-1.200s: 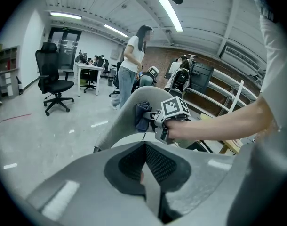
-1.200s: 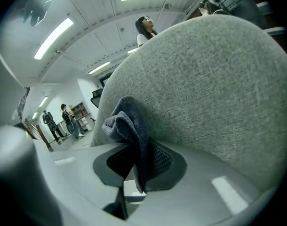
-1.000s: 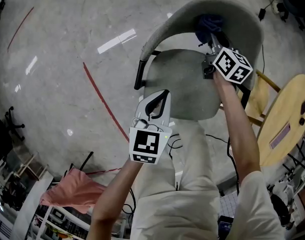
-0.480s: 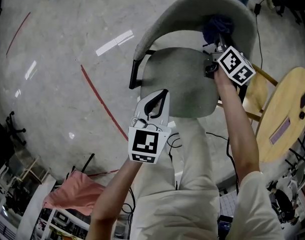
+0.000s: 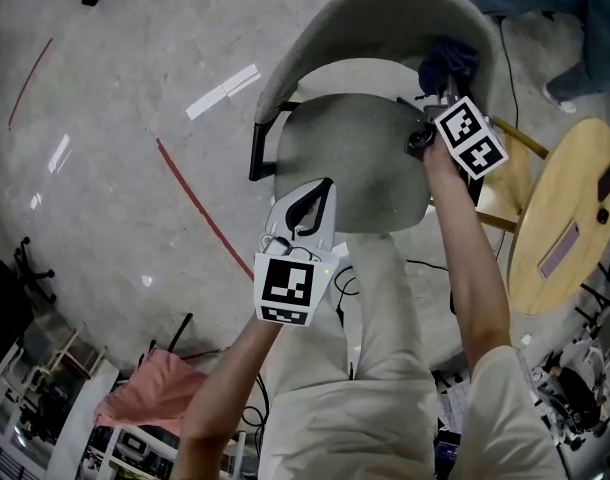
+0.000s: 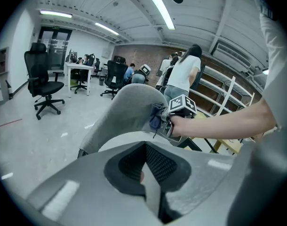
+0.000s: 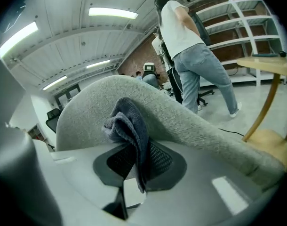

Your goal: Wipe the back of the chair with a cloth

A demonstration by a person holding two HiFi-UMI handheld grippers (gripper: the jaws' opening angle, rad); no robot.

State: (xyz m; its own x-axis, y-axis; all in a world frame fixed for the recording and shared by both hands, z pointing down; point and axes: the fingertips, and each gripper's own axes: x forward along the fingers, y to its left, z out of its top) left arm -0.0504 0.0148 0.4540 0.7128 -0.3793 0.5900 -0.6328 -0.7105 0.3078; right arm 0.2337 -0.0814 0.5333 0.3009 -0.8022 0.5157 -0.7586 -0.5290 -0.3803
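At the far left, floor (image 5: 105, 118): pale and glossy, crossed by a red line (image 5: 190, 203); a pink fabric (image 5: 140, 393) shows near the lower edge.
Left gripper (image 5: 320, 196): held out over the near edge of the seat, touching nothing. Its own view shows the two jaws pressed together with nothing between them.
Chair (image 5: 350, 158): grey and upholstered, with a round seat. Its curved back (image 5: 385, 18) is on the side away from the person, and a black frame piece (image 5: 257, 153) is at its left.
Cloth (image 5: 447, 60): dark blue and bunched, lying against the inner face of the chair back toward its right end.
Right gripper (image 5: 438, 88): raised to the chair back, jaws clamped on a fold of the cloth. The rest of the cloth bulges above the jaw tips against the upholstery.
Round table (image 5: 570, 218): wooden, just right of the chair, beside the right forearm.
Person in jeans (image 7: 195, 46): stands beyond the chair back, seen in the right gripper view.
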